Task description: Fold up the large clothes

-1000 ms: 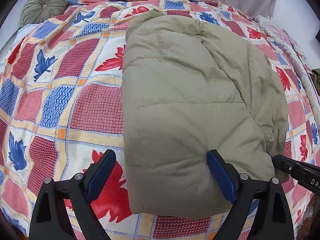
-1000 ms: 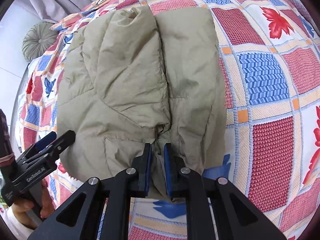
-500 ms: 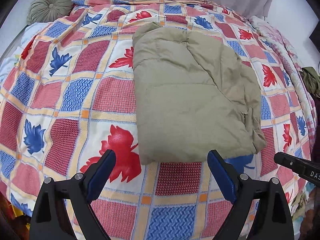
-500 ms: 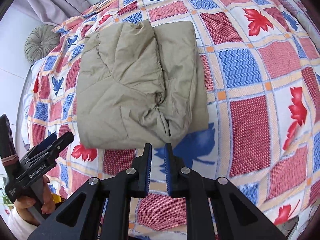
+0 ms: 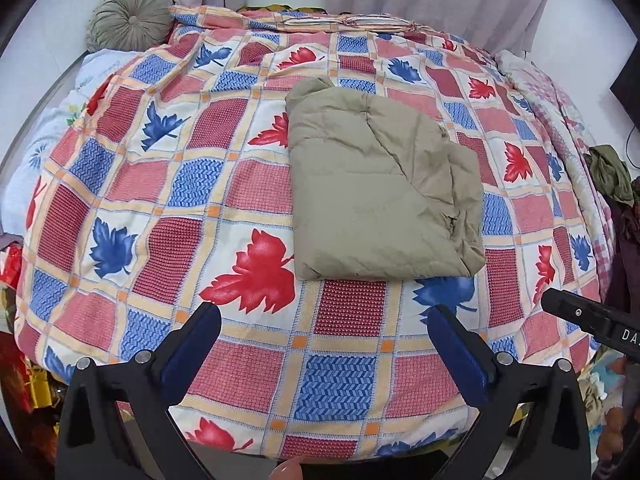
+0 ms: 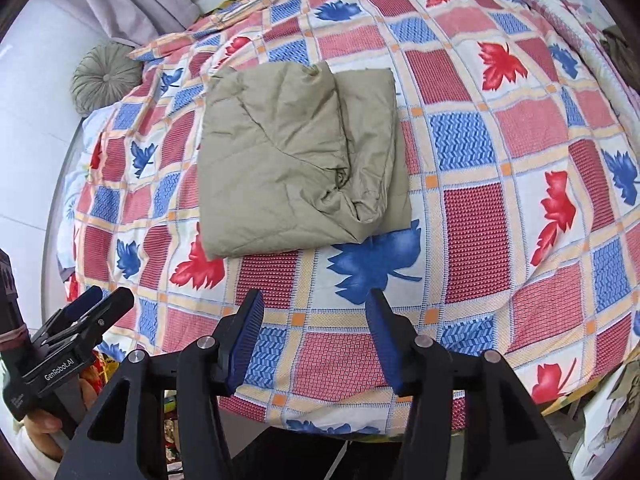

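- Left wrist view: the left gripper (image 5: pixel 324 334) is spread wide and opening further, its blue pads empty with only the bedspread (image 5: pixel 160 200) showing between them.
- The folded olive jacket (image 5: pixel 380 196) lies ahead of this gripper and slightly to its right, well clear of the fingertips, flat on the patterned cover (red and blue leaves on checks).
- Far ahead to the left, a round green cushion (image 5: pixel 130 20) sits at the head of the bed.
- At the right, a black finger of the right gripper (image 5: pixel 592 320) pokes into sight.
- Right wrist view: the right gripper (image 6: pixel 314 338) is partly apart and opening, nothing between its blue pads.
- The jacket (image 6: pixel 288 160) rests ahead and a little to the left of it, not touching, its bunched edge facing the gripper.
- At the lower left, the left gripper (image 6: pixel 86 312) shows, with a hand (image 6: pixel 44 424) on its handle (partly cut off).
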### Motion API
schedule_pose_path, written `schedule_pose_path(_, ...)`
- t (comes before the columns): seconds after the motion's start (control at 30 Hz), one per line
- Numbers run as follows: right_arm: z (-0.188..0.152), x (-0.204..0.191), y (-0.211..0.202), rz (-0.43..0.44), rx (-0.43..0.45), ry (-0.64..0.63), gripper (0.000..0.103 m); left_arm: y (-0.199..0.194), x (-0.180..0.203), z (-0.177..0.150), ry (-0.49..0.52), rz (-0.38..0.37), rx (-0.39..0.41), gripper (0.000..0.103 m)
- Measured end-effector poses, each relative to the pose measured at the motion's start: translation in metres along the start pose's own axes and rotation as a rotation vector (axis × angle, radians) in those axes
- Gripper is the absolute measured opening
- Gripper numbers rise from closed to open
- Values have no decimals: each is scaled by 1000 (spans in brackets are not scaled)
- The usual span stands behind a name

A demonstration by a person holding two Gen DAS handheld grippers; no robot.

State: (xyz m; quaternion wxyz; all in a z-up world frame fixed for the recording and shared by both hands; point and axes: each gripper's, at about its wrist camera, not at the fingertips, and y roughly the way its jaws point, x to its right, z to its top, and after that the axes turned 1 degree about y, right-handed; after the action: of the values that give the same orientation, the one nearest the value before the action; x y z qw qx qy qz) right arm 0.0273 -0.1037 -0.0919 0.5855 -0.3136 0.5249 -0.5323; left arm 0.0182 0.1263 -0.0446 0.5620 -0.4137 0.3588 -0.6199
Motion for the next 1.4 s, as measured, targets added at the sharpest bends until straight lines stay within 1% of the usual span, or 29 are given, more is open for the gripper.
schedule_pose_path(0.03, 0, -3, -6, -5, 7, -4, 58, -7, 0, 2, 1, 22, 15, 103)
schedule_pose_path(0.1, 0, -9, -19, -19, 23, -13, 67, -23, 1, 6, 0, 34, 46, 103)
schedule_pose_path(0.13, 0, -13, -26, -28, 38, -19, 78, -30, 0, 7, -4, 34, 57, 103)
schedule_pose_path(0.17, 0, -16, -33, -36, 53, -25, 85, -36, 0, 10, -7, 39, 68, 103)
schedule_pose_path(0.3, 0, -31, -56, -75, 102, -60, 86, -53, -1, 17, -21, 64, 90, 103)
schedule_pose_path(0.33, 1, -35, -62, -82, 114, -65, 89, -56, -1, 18, -20, 69, 91, 103)
schedule_pose_path(0.43, 2, -41, -75, -108, 155, -78, 103, -66, -1, 20, -14, 83, 105, 103)
schedule_pose_path(0.63, 5, -50, -93, -124, 227, -93, 103, -78, 3, 20, 5, 96, 127, 103)
schedule_pose_path(0.7, 5, -52, -95, -123, 236, -91, 103, -81, 4, 21, 1, 93, 127, 103)
schedule_pose_path(0.8, 7, -55, -99, -119, 242, -90, 103, -83, 2, 23, -8, 87, 128, 103)
schedule_pose_path(1.03, 9, -59, -103, -123, 260, -88, 103, -86, 3, 25, -8, 100, 135, 103)
schedule_pose_path(1.4, 11, -61, -104, -125, 263, -89, 103, -84, 4, 26, -5, 100, 119, 103)
